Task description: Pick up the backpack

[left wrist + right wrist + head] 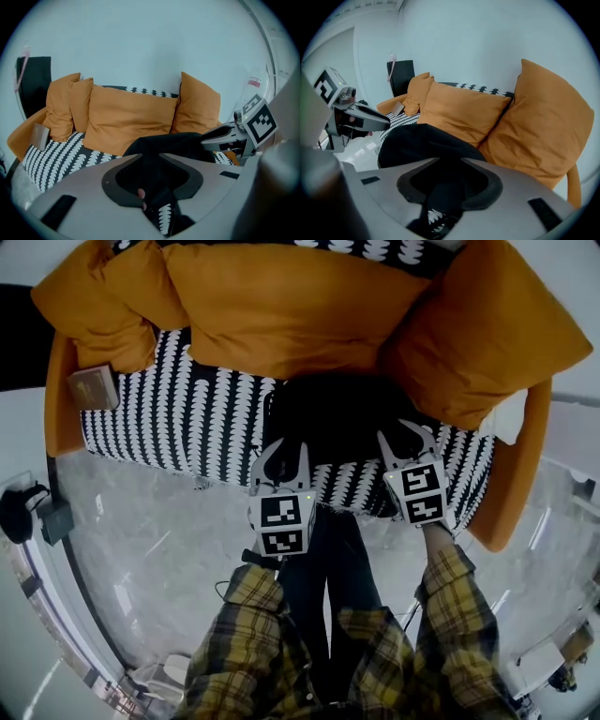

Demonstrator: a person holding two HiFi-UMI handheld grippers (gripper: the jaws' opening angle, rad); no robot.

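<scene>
A black backpack (342,418) lies on the black-and-white patterned sofa seat (187,418), up against the orange cushions. My left gripper (284,460) is at the backpack's front left edge with its fingers apart. In the left gripper view, dark backpack fabric (173,143) runs down between the jaws of the left gripper (151,161). My right gripper (408,439) is at the front right edge, fingers spread. In the right gripper view the backpack (422,145) fills the space just ahead, and black fabric hangs between the jaws of the right gripper (450,164).
Large orange cushions (291,306) (478,329) line the sofa back. A small brown box (92,385) sits on the seat's far left. An orange armrest (520,484) bounds the right side. A black device with cables (19,512) lies on the glossy floor at left.
</scene>
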